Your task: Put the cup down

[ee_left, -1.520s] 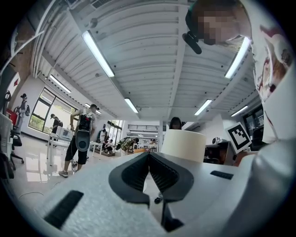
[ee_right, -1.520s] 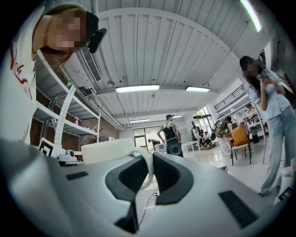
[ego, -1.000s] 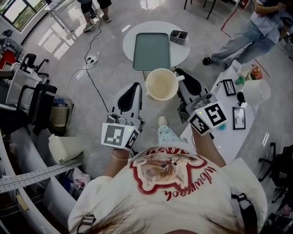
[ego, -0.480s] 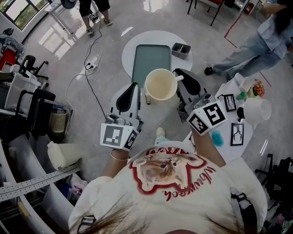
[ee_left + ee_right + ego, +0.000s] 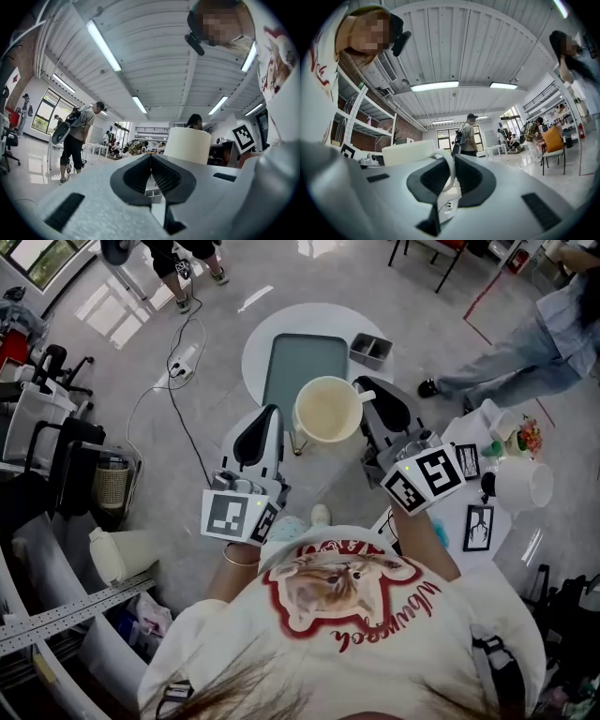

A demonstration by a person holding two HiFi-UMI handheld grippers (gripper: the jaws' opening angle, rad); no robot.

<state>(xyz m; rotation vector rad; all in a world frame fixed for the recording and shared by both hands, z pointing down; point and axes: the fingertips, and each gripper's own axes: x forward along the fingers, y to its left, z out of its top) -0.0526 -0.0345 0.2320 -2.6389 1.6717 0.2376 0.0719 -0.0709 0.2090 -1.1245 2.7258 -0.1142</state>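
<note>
In the head view a cream cup (image 5: 328,409) hangs in the air over the near edge of a round white table (image 5: 272,329), upright and empty. My right gripper (image 5: 364,395) is shut on the cup's handle (image 5: 367,397). The right gripper view shows the handle (image 5: 449,171) pinched between the jaws, with the cup body (image 5: 410,152) to the left. My left gripper (image 5: 270,416) is beside the cup's left, apart from it. Its jaws (image 5: 151,157) are shut on nothing, and the cup (image 5: 187,145) shows beyond them.
A grey-green tray (image 5: 302,357) and a small grey bin (image 5: 370,347) lie on the round table. To the right is a white table (image 5: 473,549) with picture frames and another white cup (image 5: 525,484). A cable and power strip (image 5: 178,362) lie on the floor; people stand around.
The cup and both grippers have moved forward toward the round table, and the cup now overlaps the tray's near edge. The right gripper's hold on the handle is unchanged.
</note>
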